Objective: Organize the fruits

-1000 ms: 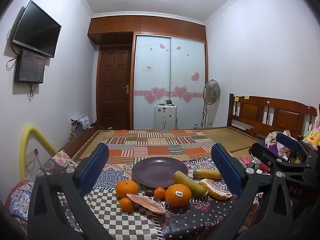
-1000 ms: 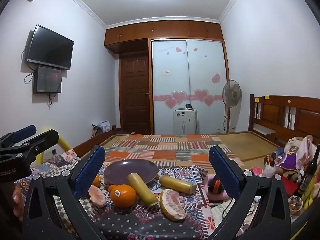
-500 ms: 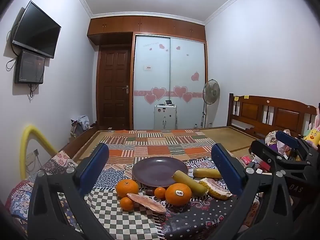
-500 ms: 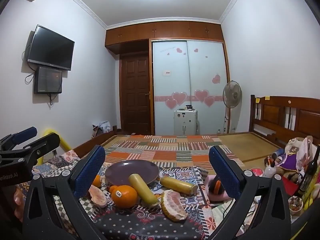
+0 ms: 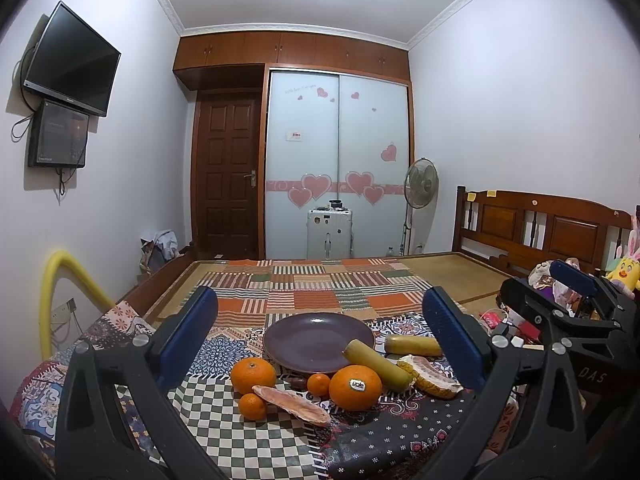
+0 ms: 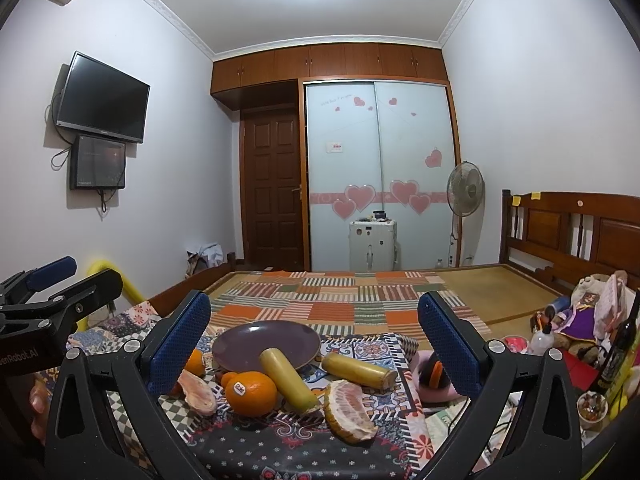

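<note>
An empty purple plate (image 5: 318,342) (image 6: 266,345) sits on a patterned cloth. In front of it lie a stickered orange (image 5: 355,387) (image 6: 251,393), a second orange (image 5: 253,375), two small tangerines (image 5: 319,384) (image 5: 252,406), two pomelo pieces (image 5: 294,400) (image 6: 348,410) and two yellow cylinders (image 5: 378,364) (image 6: 359,370). My left gripper (image 5: 320,336) is open and empty, held back from the fruit. My right gripper (image 6: 314,340) is open and empty, also short of the fruit.
The other gripper shows at the right edge of the left wrist view (image 5: 568,320) and the left edge of the right wrist view (image 6: 48,312). Bottles and toys (image 6: 592,320) clutter the right side. A headset (image 6: 432,374) lies right of the cloth.
Both grippers have drifted very slightly; the right wrist view has edged a little closer to the fruit. The fruit and plate have not moved.
</note>
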Demonstrator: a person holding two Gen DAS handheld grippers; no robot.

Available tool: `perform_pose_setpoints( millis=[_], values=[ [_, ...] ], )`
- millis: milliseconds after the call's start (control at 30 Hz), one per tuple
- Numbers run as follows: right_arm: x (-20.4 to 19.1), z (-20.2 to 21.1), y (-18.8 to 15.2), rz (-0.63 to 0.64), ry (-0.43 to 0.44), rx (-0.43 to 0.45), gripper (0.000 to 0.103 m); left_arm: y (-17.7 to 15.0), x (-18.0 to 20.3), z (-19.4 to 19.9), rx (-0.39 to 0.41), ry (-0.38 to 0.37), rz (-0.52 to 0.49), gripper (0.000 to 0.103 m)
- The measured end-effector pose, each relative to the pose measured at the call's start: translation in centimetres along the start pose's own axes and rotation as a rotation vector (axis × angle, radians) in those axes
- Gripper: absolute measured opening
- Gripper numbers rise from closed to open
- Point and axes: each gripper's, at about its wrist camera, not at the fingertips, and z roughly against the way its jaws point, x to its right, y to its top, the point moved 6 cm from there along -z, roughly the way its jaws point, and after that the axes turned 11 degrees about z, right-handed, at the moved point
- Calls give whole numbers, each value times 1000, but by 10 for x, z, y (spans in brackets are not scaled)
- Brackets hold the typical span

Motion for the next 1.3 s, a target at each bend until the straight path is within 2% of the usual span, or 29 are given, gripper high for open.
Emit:
perform_pose_setpoints(
  millis=[1300],
  values=[
    [1, 1, 0, -12, 5, 17, 103, -2, 5, -1, -7, -13, 0, 103]
  ],
)
